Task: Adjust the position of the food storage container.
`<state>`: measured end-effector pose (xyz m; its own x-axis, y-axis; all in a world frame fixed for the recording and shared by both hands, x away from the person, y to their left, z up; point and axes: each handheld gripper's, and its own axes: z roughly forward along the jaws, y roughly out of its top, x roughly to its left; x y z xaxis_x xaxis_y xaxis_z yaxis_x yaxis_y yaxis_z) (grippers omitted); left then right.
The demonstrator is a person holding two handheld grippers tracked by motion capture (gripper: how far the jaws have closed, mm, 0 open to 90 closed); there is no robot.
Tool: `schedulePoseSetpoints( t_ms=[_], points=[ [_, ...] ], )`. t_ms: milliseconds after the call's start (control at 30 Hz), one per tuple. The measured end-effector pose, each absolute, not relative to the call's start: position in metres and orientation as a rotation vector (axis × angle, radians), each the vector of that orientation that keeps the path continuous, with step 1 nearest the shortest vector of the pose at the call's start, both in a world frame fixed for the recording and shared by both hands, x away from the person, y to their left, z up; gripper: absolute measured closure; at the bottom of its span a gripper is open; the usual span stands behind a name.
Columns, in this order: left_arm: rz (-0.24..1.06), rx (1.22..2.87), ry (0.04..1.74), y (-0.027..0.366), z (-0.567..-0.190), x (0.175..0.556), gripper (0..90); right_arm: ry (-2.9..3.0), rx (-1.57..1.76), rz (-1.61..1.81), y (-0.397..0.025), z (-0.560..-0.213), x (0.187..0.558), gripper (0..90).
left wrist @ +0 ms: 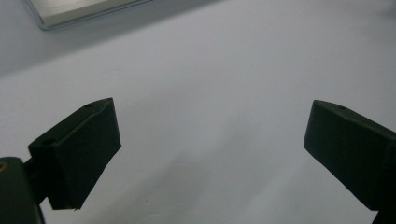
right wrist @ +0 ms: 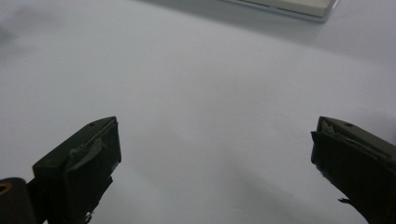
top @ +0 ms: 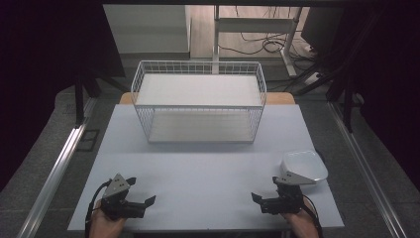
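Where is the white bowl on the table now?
In the high view, the white bowl sits near the table's right edge, just beyond the right gripper.

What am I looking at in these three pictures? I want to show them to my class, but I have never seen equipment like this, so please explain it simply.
There is no robot here. A person sits at a white table and holds a hand-held grasping tool in each hand. The large picture comes from a fixed camera above the person, looking forward and down. In it the left tool sits at the bottom left and the right tool at the bottom right.

The other two pictures come from small cameras riding on the tools. Each looks along its own pair of black jaws, which stand wide apart with nothing between them, over bare table.

On the table stand a white wire basket with two levels, at the far side, and a white bowl near the right tool. Nothing is held.
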<state>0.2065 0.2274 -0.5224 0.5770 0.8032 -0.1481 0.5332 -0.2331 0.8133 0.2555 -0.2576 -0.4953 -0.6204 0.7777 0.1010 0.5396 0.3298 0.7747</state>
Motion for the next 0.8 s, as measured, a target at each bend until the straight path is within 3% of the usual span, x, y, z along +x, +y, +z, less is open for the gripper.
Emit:
schedulePoseSetpoints(
  t_ms=[800],
  points=[
    [0.333, 1.942, 1.027, 0.2201, -0.5263, 0.2095, 3.8, 2.310, 1.134, 1.074, -0.2544, -0.4883, 0.2538, 0.8]
  ],
)
